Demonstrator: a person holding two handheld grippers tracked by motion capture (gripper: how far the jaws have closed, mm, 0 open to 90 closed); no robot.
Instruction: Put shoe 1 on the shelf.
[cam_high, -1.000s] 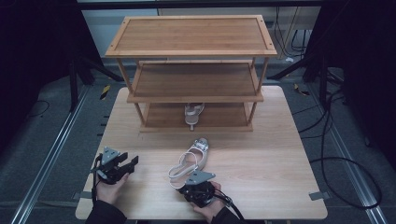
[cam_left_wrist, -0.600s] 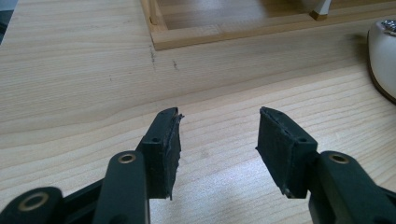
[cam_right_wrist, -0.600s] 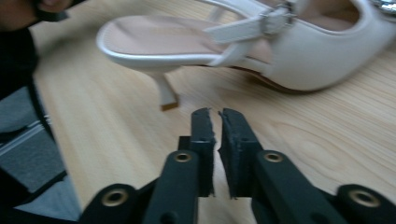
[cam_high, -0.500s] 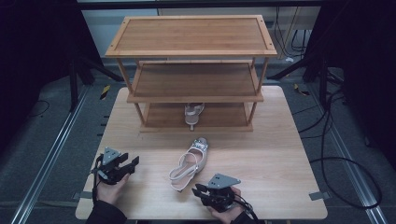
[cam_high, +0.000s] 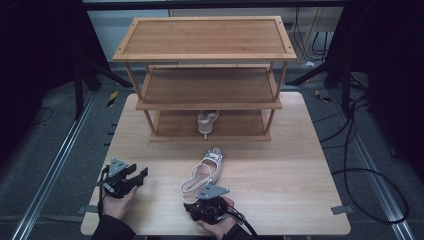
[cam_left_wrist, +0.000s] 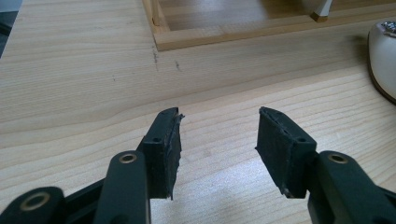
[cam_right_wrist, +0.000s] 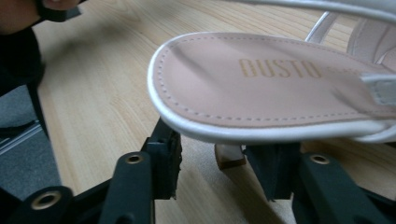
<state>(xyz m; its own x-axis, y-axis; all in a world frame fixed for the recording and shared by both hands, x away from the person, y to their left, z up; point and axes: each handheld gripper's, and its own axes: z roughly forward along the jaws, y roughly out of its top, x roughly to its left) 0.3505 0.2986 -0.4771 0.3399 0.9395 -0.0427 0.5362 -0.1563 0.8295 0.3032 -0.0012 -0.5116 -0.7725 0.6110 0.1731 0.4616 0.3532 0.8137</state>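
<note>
The white strappy block-heeled sandal (cam_high: 204, 172) lies on the pale wooden surface (cam_high: 280, 185) in front of the three-tier bamboo shoe rack (cam_high: 207, 75), whose bottom shelf bears a matching sandal (cam_high: 207, 121). The right tool (cam_right_wrist: 219, 175) is set low under the heel end, its jaws having just been opening, with the small block heel (cam_right_wrist: 229, 156) between them but not pressed. A firm grasp would be best taken squarely on the heel before lifting. The left tool (cam_left_wrist: 217, 140) is held released, well apart from the shoe.

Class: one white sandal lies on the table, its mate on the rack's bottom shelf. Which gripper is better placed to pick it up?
Right. The right gripper sits at the sandal's heel, jaws straddling it. The left gripper stands apart, open over bare table.
</note>
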